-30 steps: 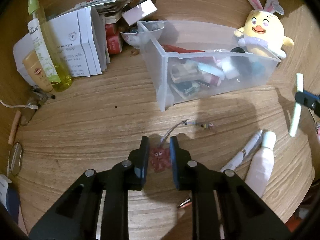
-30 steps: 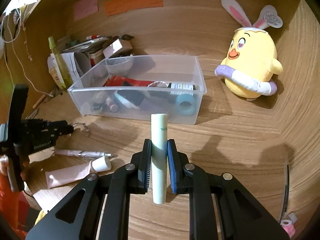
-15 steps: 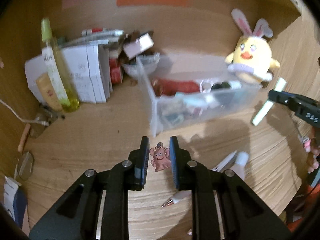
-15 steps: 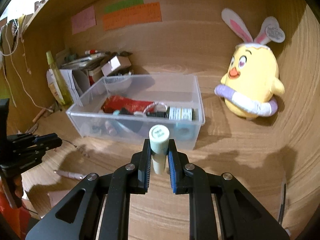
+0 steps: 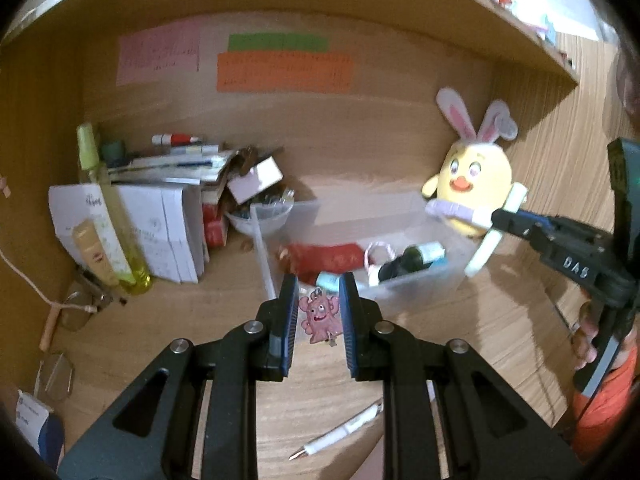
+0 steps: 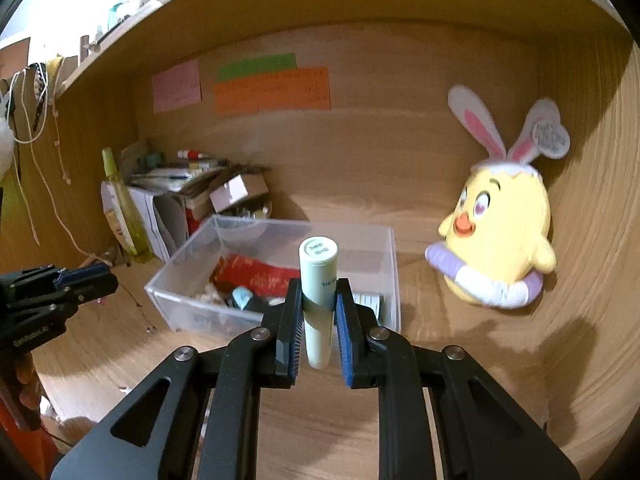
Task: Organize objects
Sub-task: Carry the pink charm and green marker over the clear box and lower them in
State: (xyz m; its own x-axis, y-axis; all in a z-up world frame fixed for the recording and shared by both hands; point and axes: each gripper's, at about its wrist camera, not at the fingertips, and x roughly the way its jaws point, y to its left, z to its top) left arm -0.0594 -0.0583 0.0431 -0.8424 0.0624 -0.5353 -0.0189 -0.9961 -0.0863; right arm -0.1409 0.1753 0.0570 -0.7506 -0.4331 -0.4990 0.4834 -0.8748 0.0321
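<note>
My left gripper (image 5: 318, 312) is shut on a small pink monster charm (image 5: 320, 316) and holds it in the air, in front of the clear plastic bin (image 5: 420, 284). My right gripper (image 6: 318, 312) is shut on a pale green tube (image 6: 318, 280), held upright in front of the same bin (image 6: 168, 292). The bin holds a red pouch (image 6: 256, 274), a dark bottle (image 5: 408, 262) and other small items. In the left wrist view the right gripper (image 5: 500, 220) with its tube (image 5: 494, 236) shows at the right, beside the bin.
A yellow bunny-eared plush (image 6: 496, 236) sits right of the bin. White boxes, papers and a yellow-green bottle (image 5: 108, 216) stand at the back left. Glasses (image 5: 80, 312) lie at the left. A pen (image 5: 340, 436) lies on the desk below my left gripper.
Both grippers have risen from the desk with their loads. The charm has been lifted off the desk. The tube has tilted from lying along the view to upright, nearer the bin.
</note>
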